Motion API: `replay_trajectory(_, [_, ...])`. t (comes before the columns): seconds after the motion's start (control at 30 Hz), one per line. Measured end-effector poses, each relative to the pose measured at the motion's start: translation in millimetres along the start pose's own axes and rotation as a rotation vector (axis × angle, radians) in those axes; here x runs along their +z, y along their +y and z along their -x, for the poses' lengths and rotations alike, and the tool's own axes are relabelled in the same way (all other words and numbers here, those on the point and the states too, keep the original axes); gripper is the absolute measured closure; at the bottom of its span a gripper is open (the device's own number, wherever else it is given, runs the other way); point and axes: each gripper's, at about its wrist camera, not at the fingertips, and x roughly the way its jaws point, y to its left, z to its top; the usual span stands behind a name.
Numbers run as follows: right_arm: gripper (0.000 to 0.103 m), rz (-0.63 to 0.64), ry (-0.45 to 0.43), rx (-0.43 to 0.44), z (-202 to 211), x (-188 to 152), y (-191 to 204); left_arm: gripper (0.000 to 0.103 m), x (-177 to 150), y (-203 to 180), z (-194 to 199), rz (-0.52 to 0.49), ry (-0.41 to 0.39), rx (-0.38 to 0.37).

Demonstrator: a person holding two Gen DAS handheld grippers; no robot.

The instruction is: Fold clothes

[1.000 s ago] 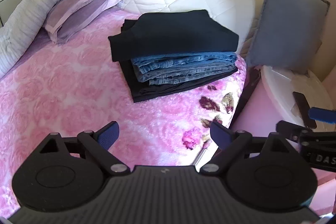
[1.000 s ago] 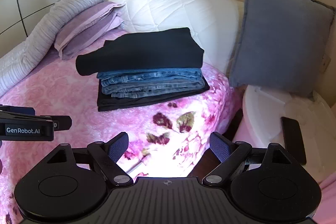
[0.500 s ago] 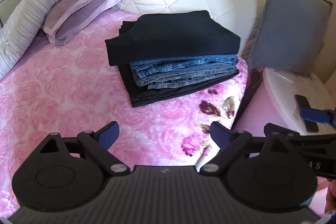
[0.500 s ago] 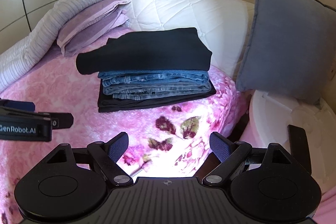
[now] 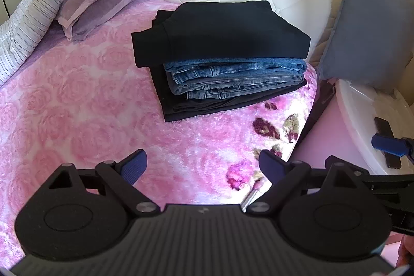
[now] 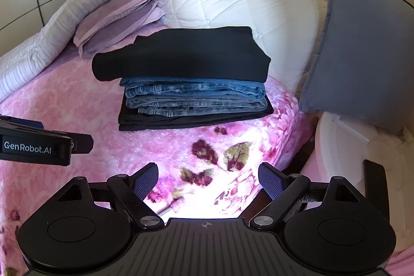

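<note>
Jaws of both the left gripper (image 5: 203, 163) and right gripper (image 6: 208, 177) stand wide apart, empty, over the near bed (image 5: 77, 95); the folded stack (image 6: 191, 84) of 3 garments lies farther ahead, long axis left-right, neither gripper evidently nearer.

Both views are being brought closer to the folded stack (image 5: 220, 64), which is being shown larger than before.
</note>
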Motion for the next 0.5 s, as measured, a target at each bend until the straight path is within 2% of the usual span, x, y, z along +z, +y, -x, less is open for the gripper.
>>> replay_trajectory(0.33, [0.016,0.022,0.012,-0.004,-2.0,2.0,-0.1,0.011,3.1,-2.4,-5.6,-0.004,0.000,0.001])
replay_trajectory(0.5, [0.016,0.016,0.021,-0.002,-2.3,3.6,0.0,0.011,3.0,0.0,-5.4,0.031,-0.002,-0.008])
